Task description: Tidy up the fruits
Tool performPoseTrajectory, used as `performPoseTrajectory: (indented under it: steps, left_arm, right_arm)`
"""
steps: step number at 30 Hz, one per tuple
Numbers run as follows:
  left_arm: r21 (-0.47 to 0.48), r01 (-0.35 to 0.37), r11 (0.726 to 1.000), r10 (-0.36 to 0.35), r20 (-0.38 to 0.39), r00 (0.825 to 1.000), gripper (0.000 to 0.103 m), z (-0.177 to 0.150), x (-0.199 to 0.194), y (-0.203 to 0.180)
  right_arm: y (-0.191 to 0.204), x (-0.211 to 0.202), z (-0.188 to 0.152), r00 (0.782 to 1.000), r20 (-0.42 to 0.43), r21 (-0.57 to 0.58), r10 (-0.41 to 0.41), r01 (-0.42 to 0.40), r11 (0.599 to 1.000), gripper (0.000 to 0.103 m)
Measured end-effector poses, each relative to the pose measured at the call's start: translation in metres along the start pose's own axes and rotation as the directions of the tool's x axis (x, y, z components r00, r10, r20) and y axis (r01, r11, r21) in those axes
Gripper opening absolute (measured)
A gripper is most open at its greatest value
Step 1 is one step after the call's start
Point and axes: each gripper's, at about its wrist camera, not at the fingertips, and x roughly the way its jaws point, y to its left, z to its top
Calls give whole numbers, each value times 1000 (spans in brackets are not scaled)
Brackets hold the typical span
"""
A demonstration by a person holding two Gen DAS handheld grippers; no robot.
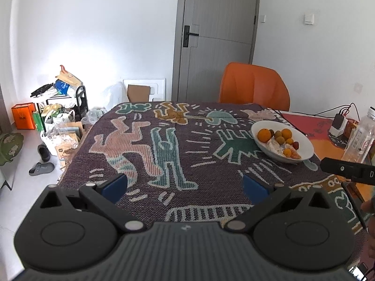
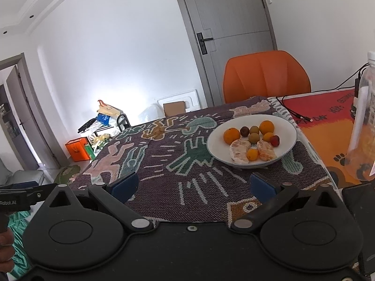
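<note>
white ceramic bowl (image 2: 252, 161) on the table (image 2: 164, 187) held small, light, firm oranges (image 2: 230, 135) and soft, fragile peeled segments (image 2: 239, 152); grip round fruit at mid-width. left gripper (image 1: 185, 183) and right gripper (image 2: 204, 186) stood wide open, empty.

We see an orange chair (image 2: 266, 76) behind the counter (image 1: 211, 182), which wears a patterned cloth (image 2: 168, 164). A grey door (image 1: 218, 35) stands beyond. A clear bottle (image 2: 363, 126) rises at the right edge, cables (image 2: 297, 114) trailing near it.
</note>
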Motion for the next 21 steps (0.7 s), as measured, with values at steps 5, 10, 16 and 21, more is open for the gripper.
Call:
performPoseTrajectory:
  steps: [5, 10, 16, 21]
  left_arm:
    - [-2, -6, 1000, 6, -1, 1000, 103, 0, 4, 3]
    - [1, -9, 1000, 9, -4, 1000, 103, 0, 8, 4]
    - [15, -6, 1000, 6, -13, 1000, 103, 1, 13, 2]
    - [19, 5, 1000, -5, -18, 1000, 103, 3, 19, 0]
  right_arm:
    - [3, 7, -6, 1000, -15, -24, -6, 6, 1000, 103]
    - [4, 12, -8, 1000, -26, -29, -4, 3, 1000, 103]
    - [4, 13, -6, 1000, -26, -37, -6, 5, 999, 103]
    - [2, 16, -5, 999, -34, -31, -13, 12, 999, 103]
